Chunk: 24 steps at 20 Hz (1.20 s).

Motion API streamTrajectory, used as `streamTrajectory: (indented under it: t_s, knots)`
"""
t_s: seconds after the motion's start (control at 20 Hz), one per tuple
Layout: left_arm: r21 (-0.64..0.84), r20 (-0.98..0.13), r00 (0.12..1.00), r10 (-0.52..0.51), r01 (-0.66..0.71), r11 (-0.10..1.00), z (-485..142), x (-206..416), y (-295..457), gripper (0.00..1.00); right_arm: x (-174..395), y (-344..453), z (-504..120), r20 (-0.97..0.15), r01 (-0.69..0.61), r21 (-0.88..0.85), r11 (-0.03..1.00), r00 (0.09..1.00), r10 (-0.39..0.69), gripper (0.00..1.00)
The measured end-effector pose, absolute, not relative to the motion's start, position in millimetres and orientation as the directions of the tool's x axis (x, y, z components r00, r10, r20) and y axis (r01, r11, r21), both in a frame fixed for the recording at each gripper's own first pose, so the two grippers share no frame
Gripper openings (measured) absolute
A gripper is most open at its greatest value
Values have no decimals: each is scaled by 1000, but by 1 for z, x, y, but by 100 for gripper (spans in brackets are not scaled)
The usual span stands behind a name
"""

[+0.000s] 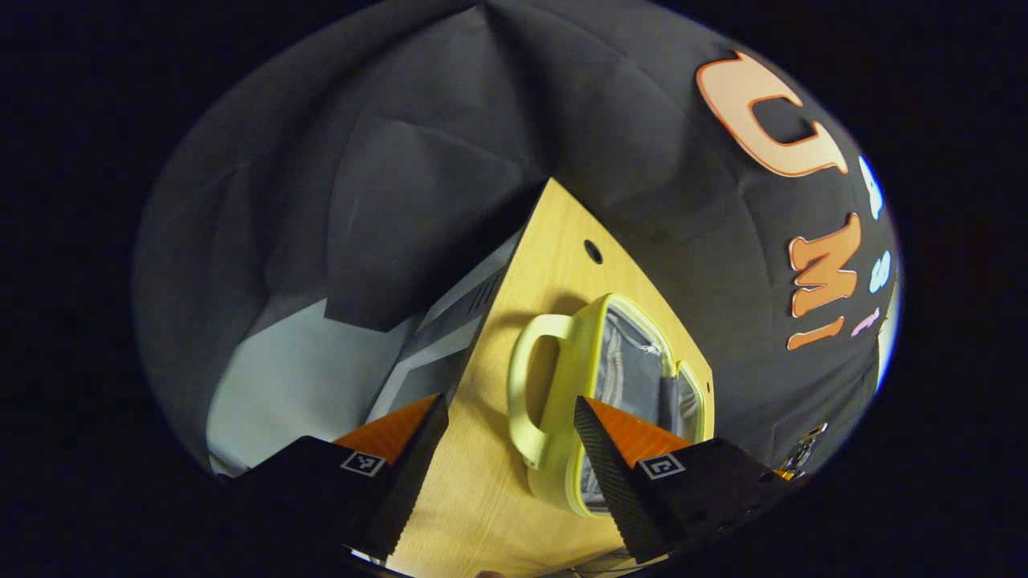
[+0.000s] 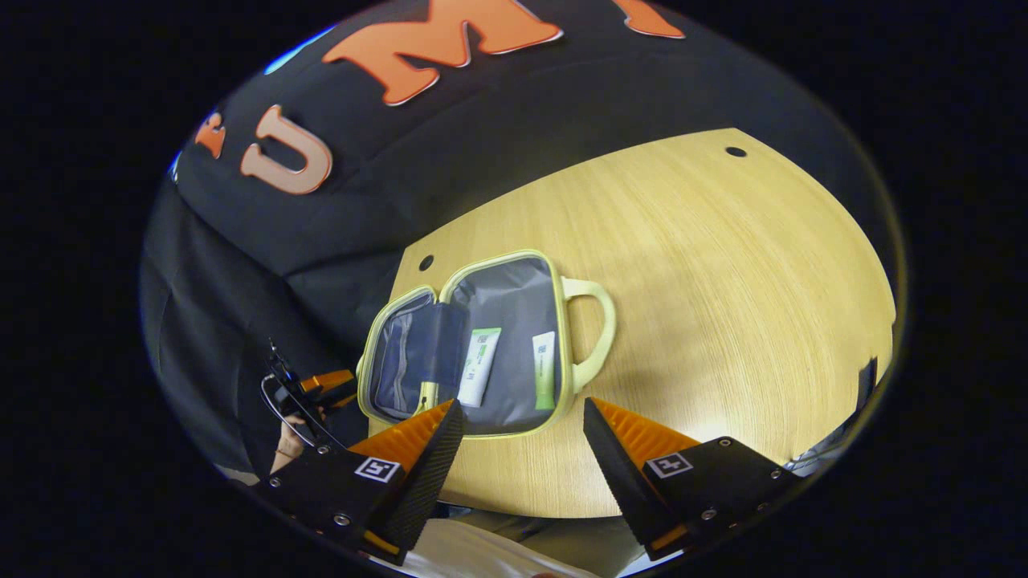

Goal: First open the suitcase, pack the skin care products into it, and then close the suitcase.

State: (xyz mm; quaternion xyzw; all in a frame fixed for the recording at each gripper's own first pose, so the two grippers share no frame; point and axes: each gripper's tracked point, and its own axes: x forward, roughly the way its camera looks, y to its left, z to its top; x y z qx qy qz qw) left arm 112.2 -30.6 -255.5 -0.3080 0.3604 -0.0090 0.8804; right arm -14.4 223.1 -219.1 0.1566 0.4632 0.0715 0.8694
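A small pale-yellow suitcase (image 2: pixel 482 345) lies open on the wooden table (image 2: pixel 707 305), its grey lining up and its handle (image 2: pixel 594 329) pointing right. Two white-and-green skin care tubes (image 2: pixel 479 368) (image 2: pixel 544 369) lie side by side in the larger half. My right gripper (image 2: pixel 522 437) hovers open above the case's near edge with nothing between its fingers. In the left gripper view the same suitcase (image 1: pixel 618 385) shows from its handle side. My left gripper (image 1: pixel 510 449) is open there, close to the handle (image 1: pixel 534 385). The left gripper (image 2: pixel 317 389), held by a hand, also appears left of the case.
The table has a round cable hole near each far corner (image 2: pixel 735 152) (image 2: pixel 426 262). In the left gripper view the table's left edge (image 1: pixel 490 321) drops off to a grey floor (image 1: pixel 281 393). Bare wood stretches to the right of the case in the right gripper view.
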Motion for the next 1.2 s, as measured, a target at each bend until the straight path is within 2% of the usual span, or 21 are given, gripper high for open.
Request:
streamTrajectory:
  t_s: [0.25, 0.4, 0.45, 0.55, 0.6, 0.7, 0.8, 0.9, 1.2]
  knots:
    - [-621, -571, 764, -300, -164, 766, -250, 141, -38, 96, -28, 202, -231, -801, 142, 363, 921, 552, 231, 96]
    - [-632, -580, 747, -325, -161, 758, -257, 149, -46, 94, -27, 202, -236, -805, 171, 374, 912, 547, 228, 96]
    - [-636, -586, 741, -327, -171, 753, -260, 152, -45, 79, -25, 202, -236, -805, 176, 379, 908, 547, 230, 96]
    - [-676, -564, 741, -365, -161, 719, -262, 156, -55, 77, -24, 202, -232, -804, 186, 389, 902, 546, 234, 96]
    - [-660, -584, 744, -324, -203, 723, -267, 160, -47, 56, -22, 200, -230, -806, 193, 390, 901, 544, 232, 96]
    - [-705, -583, 732, -354, -239, 667, -280, 163, -56, 15, -20, 201, -229, -806, 200, 396, 896, 543, 235, 96]
    - [-756, -556, 746, -366, -271, 597, -271, 163, -56, 14, -17, 203, -227, -801, 198, 398, 896, 551, 235, 96]
    - [-742, -560, 750, -353, -265, 616, -262, 157, -61, 15, -12, 200, -225, -796, 199, 389, 900, 565, 219, 96]
    - [-568, -596, 757, -266, -163, 807, -180, 161, -94, 12, 3, 187, -212, -763, 162, 343, 925, 622, 174, 96]
